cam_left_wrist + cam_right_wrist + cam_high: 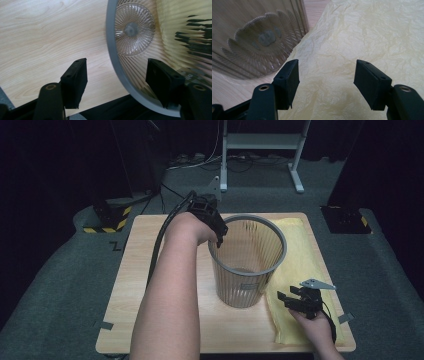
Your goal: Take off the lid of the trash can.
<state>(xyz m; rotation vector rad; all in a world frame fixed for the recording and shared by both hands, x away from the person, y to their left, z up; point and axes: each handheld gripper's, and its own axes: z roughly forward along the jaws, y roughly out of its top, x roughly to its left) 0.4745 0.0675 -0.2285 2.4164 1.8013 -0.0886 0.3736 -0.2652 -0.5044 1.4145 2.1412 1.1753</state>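
Right claw nearest, jaws spread, gripping nothing, low over the yellow bag spread along the surface's right side. Beyond it, ribbed translucent bin upright mid-surface, grey rim, its base just beside the bag's edge. Farther back, left claw released, jaws straddling the bin's rim: one outside, one inside.

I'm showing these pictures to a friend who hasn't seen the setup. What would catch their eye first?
Most striking is the see-through ribbed bin with a grey rim, upright in the middle of the wooden table. The left gripper sits at its rim with open jaws, one outside and one inside. To the bin's right lies a crinkled yellow sheet, with the open right gripper over its near end.
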